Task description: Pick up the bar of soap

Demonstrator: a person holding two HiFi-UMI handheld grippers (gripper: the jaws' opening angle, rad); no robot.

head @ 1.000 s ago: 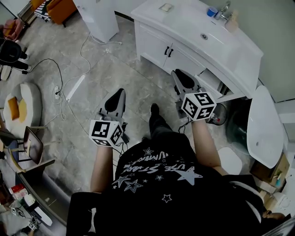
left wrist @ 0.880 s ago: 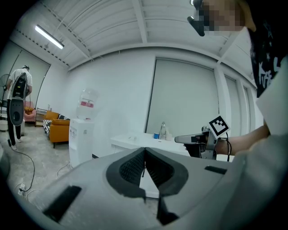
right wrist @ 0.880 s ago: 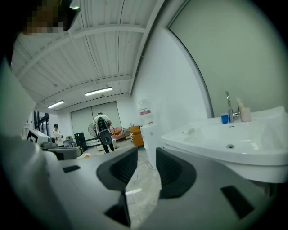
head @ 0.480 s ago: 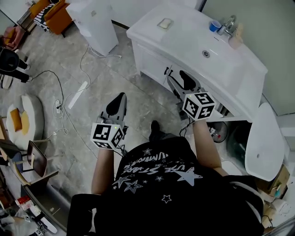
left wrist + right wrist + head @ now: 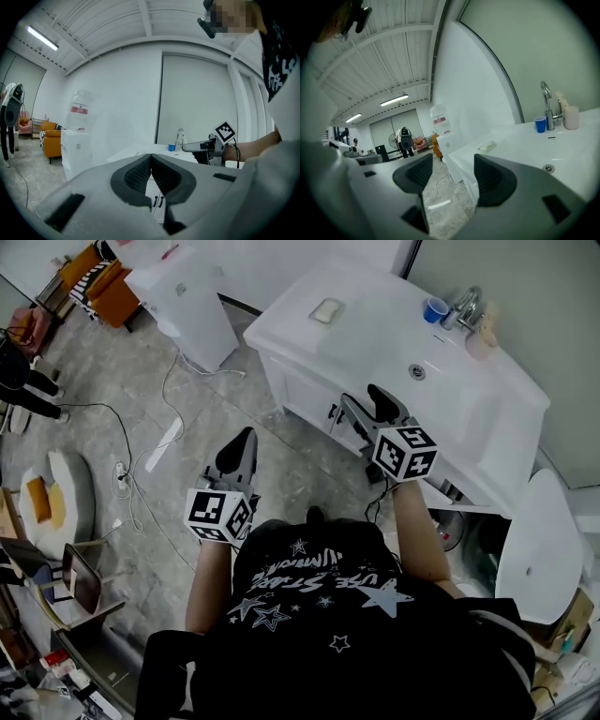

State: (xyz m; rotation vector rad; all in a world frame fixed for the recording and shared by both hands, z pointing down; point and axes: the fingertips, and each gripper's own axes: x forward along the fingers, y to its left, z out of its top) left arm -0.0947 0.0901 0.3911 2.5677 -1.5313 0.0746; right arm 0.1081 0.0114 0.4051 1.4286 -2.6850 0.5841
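Note:
The bar of soap [image 5: 327, 310] is a pale block lying on the far left end of the white vanity counter [image 5: 375, 329]; in the right gripper view the soap [image 5: 487, 146] lies ahead, beyond the jaws. My right gripper [image 5: 368, 405] hovers at the counter's front edge, well short of the soap, and its jaws are opening with nothing between them [image 5: 452, 176]. My left gripper [image 5: 240, 442] hangs over the floor to the left of the vanity. Its pads meet, shut on nothing [image 5: 151, 159].
A blue cup [image 5: 434, 309], a faucet [image 5: 466, 304] and a beige tumbler [image 5: 480, 338] stand at the back of the sink, whose drain [image 5: 417, 371] lies near my right gripper. A water dispenser [image 5: 183, 296] stands left of the vanity. Cables [image 5: 131, 442] trail across the floor.
The person has stepped closer to the vanity. My right gripper has risen to the counter's front edge and its jaws have spread apart. The left gripper has kept its place, shut.

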